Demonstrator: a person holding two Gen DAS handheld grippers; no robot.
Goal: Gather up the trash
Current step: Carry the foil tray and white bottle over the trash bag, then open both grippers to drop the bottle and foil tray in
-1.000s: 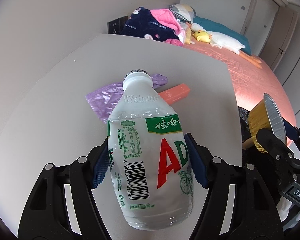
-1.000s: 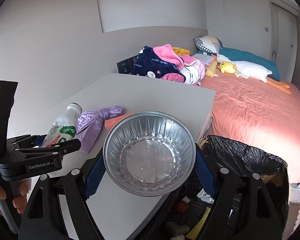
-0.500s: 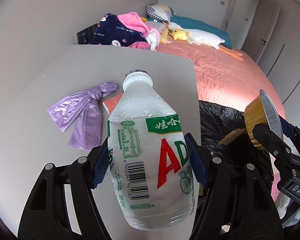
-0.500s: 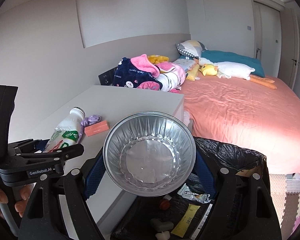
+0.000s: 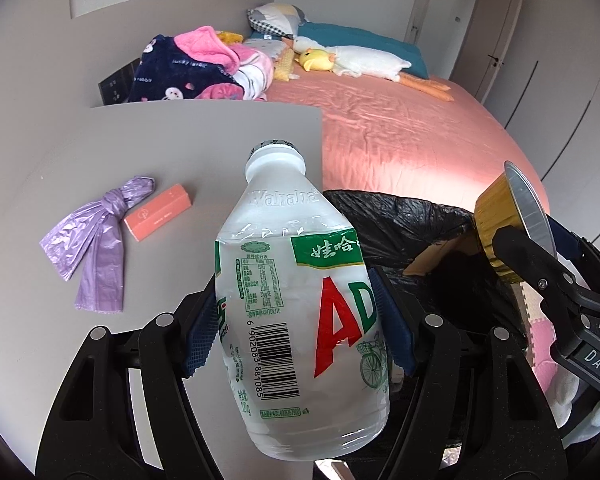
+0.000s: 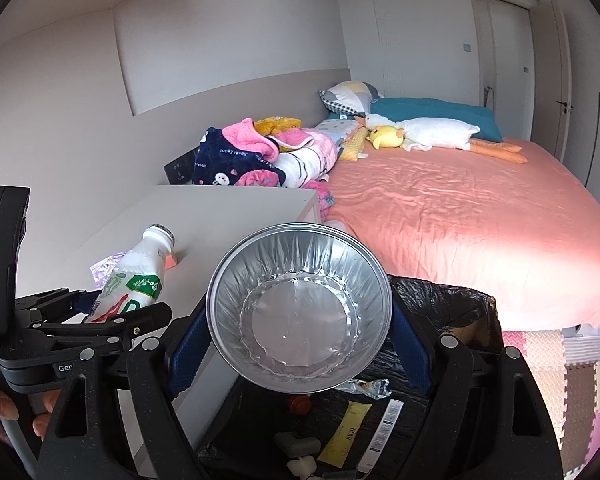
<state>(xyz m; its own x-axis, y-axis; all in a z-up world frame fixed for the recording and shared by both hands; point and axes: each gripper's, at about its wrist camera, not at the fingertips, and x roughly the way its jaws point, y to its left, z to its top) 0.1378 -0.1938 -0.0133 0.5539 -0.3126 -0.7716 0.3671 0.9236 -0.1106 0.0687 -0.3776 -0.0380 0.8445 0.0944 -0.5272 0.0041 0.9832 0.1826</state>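
Note:
My left gripper (image 5: pixel 298 326) is shut on a white plastic drink bottle (image 5: pixel 300 320) with a green and red label, held at the table's right edge beside the bin; the bottle also shows in the right wrist view (image 6: pixel 134 276). My right gripper (image 6: pixel 300 344) is shut on a round foil bowl (image 6: pixel 300 308), held over the black-lined trash bin (image 6: pixel 452 320). The bowl shows side-on in the left wrist view (image 5: pixel 508 220). A knotted purple plastic bag (image 5: pixel 96 236) and a small orange box (image 5: pixel 158 216) lie on the grey table (image 5: pixel 180 148).
The bin (image 5: pixel 400 224) stands between the table and a bed with a pink sheet (image 6: pixel 460 216). Wrappers and scraps lie inside the bin (image 6: pixel 348 436). Clothes (image 6: pixel 260 156) and plush toys are piled at the bed's head. Foam floor mats (image 6: pixel 560 364) lie at right.
Both grippers have moved right and back from the table toward the bin, still holding the bottle and the bowl. The purple bag and orange box stay on the table.

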